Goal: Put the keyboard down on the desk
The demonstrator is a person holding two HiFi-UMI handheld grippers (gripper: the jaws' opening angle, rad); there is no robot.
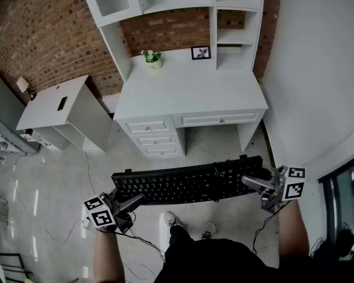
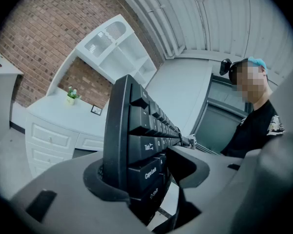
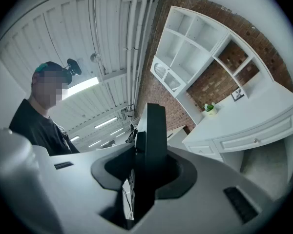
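A long black keyboard (image 1: 189, 181) hangs level in the air above the floor, in front of the white desk (image 1: 189, 90). My left gripper (image 1: 135, 201) is shut on the keyboard's left end, and in the left gripper view the keyboard (image 2: 136, 140) stands edge-on between the jaws. My right gripper (image 1: 249, 183) is shut on the right end; the right gripper view shows the keyboard's (image 3: 151, 145) end clamped between its jaws. The desk top is some way ahead of the keyboard.
On the desk top stand a small potted plant (image 1: 153, 58) and a picture frame (image 1: 201, 52), with a shelf hutch (image 1: 177, 5) above. A white side cabinet (image 1: 62, 108) stands to the left. A grey wall (image 1: 318, 69) runs along the right. Cables (image 1: 144, 240) trail on the floor.
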